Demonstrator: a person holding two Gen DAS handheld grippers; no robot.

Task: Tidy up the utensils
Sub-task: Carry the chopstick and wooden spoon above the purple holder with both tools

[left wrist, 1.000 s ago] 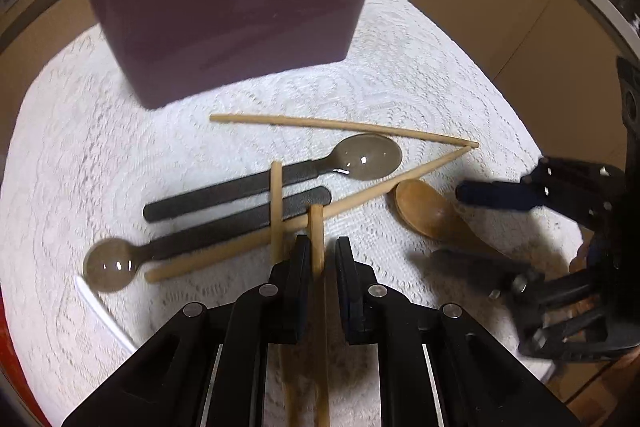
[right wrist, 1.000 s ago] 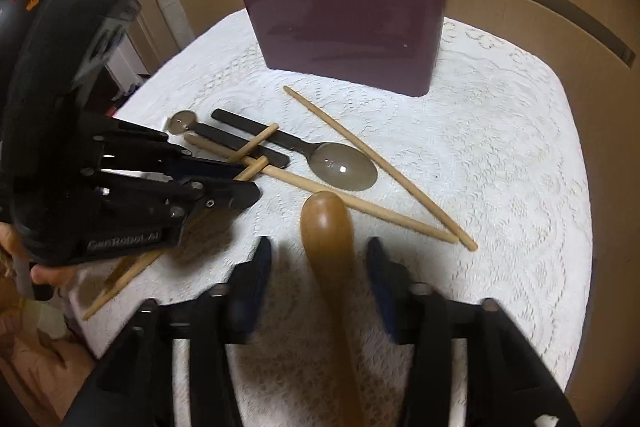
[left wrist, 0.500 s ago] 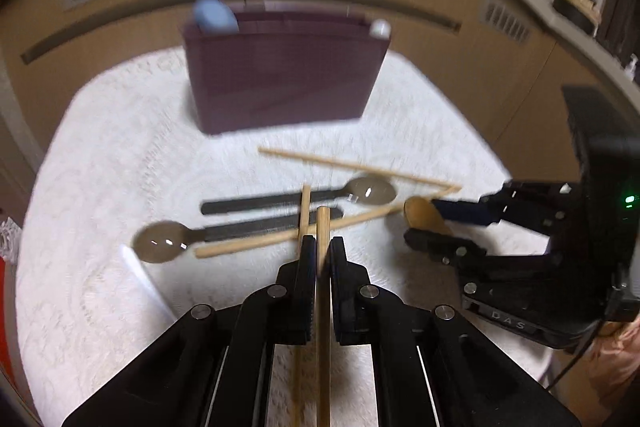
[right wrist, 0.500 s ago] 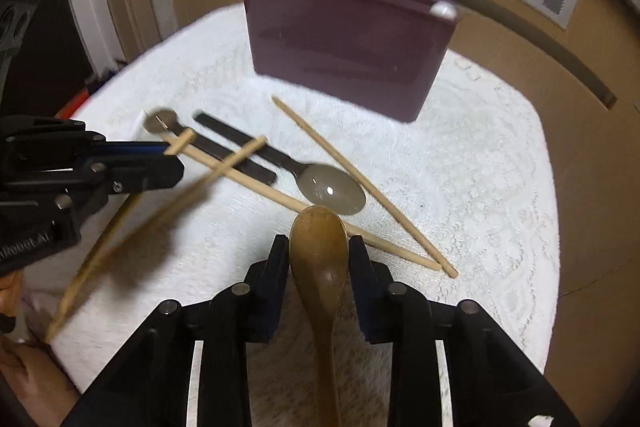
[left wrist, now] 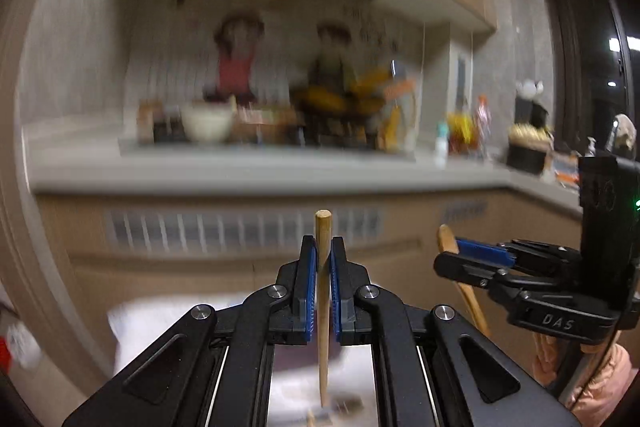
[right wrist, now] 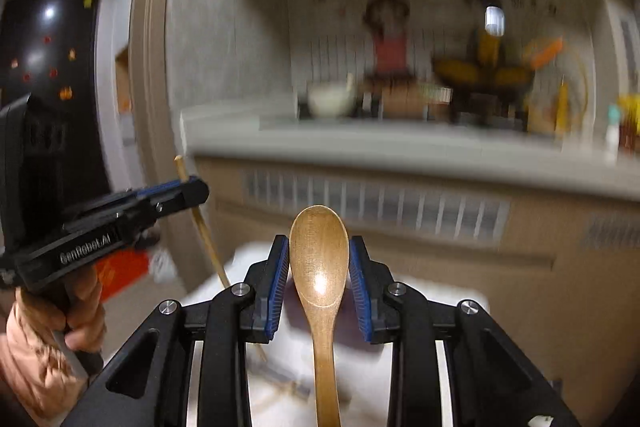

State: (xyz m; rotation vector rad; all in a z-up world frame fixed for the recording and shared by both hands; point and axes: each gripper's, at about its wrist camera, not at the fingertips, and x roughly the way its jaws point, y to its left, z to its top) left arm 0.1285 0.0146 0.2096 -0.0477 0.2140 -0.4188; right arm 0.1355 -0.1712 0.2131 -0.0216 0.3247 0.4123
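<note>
While both wrist views are motion-blurred, the grips read clearly:

Left fingers: left gripper [left wrist: 323, 263] pinched nearly closed on a wooden chopstick [left wrist: 322, 291]; blue pads press it from both sides.
Chopstick pose: upright between the left fingers, blunt end sticking out above the fingertips, the rest running down between the finger arms to the bottom of the left wrist view.
Left gripper from the right wrist view: the left gripper [right wrist: 188, 187] sits to the left of the right fingers, a hand [right wrist: 80, 311] with a peach sleeve on its handle; the chopstick [right wrist: 200, 219] slants down and to the right from its tips.
Right fingers: right gripper [right wrist: 319, 263] part closed on a wooden spoon [right wrist: 320, 267]; pads [right wrist: 282, 279] bear on the two edges of the bowl.
Spoon pose: bowl upward, its hollow facing the camera, its top above the fingertips; handle drops straight down between the finger arms.
Right gripper from the left wrist view: the right gripper [left wrist: 460, 257] is to the right of the left fingers, spoon [left wrist: 464, 287] showing behind its tips.
Below the fingers: white cloth [right wrist: 420, 291], blurred; other utensils on it too smeared to name.
Beyond the fingertips: beige counter front with a slatted vent [left wrist: 240, 227], clutter on the top too blurred to identify.
</note>
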